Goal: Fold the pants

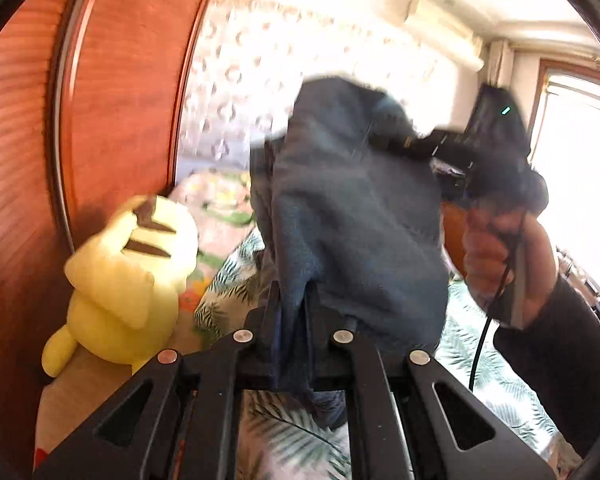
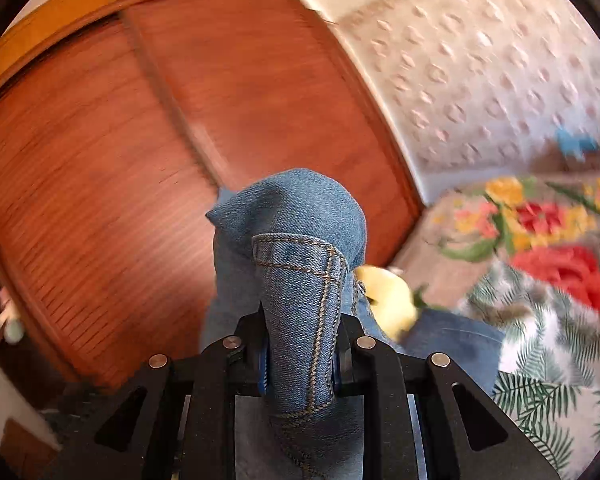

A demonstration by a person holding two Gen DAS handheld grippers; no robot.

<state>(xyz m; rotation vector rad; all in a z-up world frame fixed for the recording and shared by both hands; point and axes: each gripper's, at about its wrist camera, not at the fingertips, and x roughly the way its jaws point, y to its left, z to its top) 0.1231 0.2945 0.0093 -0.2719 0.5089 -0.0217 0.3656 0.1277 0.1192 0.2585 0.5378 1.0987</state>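
The pants are blue denim jeans [image 1: 352, 208], held up in the air above the bed. My left gripper [image 1: 294, 312] is shut on a dark bunched fold of the jeans, which hang between its jaws and drape upward and to the right. In the left wrist view the right gripper [image 1: 404, 140], held in a hand [image 1: 500, 248], pinches the far upper part of the jeans. In the right wrist view my right gripper [image 2: 302, 344] is shut on a stitched denim band of the jeans [image 2: 300, 280], which bulges up in front of the camera.
A yellow plush toy [image 1: 128, 264] sits by a wooden wardrobe door [image 1: 120, 80]; it also shows in the right wrist view [image 2: 388, 300]. A leaf-print sheet [image 2: 548, 360] and a floral blanket [image 2: 540, 224] cover the bed. A padded headboard wall [image 2: 480, 80] stands behind.
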